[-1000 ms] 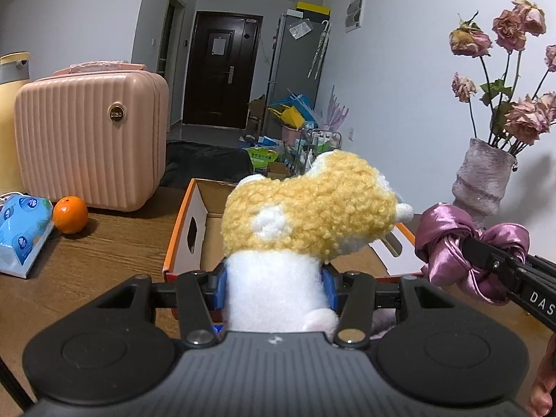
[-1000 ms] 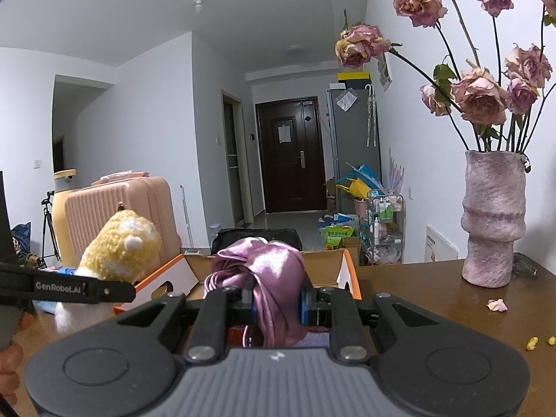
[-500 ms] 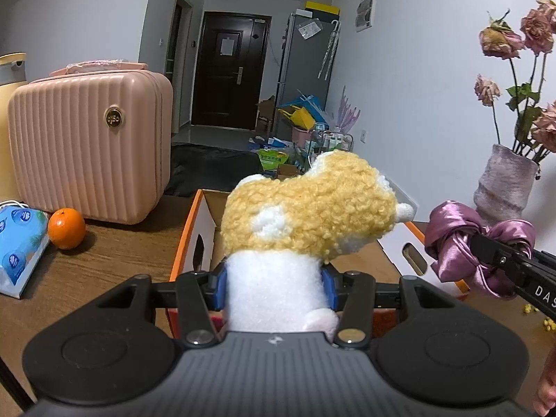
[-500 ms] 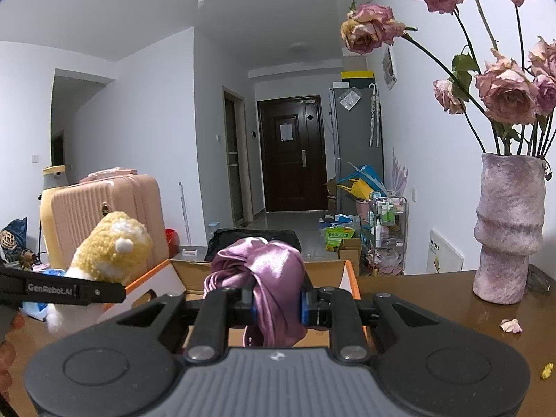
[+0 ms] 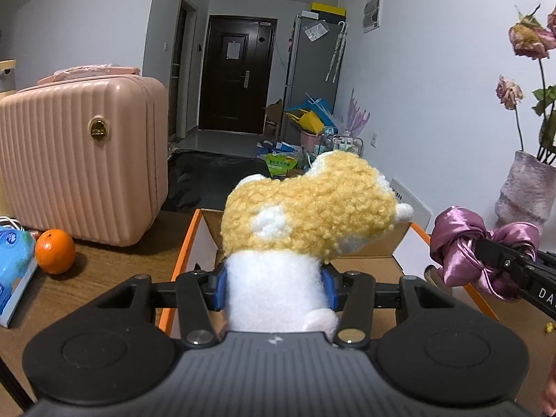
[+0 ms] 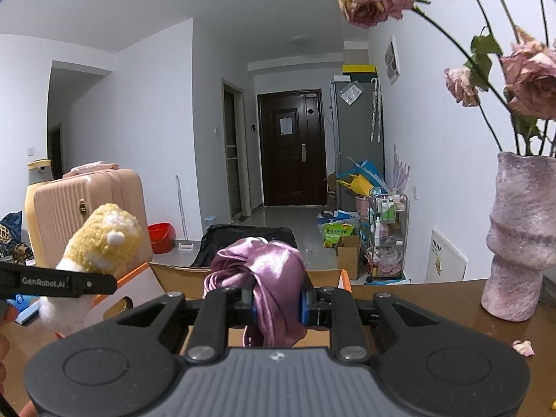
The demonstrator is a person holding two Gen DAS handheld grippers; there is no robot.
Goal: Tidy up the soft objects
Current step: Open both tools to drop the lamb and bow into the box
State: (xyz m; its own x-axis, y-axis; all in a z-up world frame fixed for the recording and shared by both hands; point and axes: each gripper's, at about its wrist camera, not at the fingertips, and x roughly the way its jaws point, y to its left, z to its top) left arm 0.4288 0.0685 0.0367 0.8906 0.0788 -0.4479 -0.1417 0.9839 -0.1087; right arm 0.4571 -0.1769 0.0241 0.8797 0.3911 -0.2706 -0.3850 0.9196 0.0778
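The left gripper (image 5: pixel 274 286) was clamped on a plush toy (image 5: pixel 305 222) and the right gripper (image 6: pixel 277 304) on a satin scrunchie (image 6: pixel 264 271), both held above the open box (image 5: pixel 194 243). This looked like the carrying step; next, each needed lowering inside and releasing.

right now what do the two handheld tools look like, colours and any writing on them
Both are matte black plastic. Each has a ribbed grey top plate with a small white logo, flanked by two round raised discs, silver screw heads on the linkage bars and blue pads inside the fingers. The left tool reads "GenRobot.AI" in white along its side; the right tool shows white letters "DA", the rest cut off.
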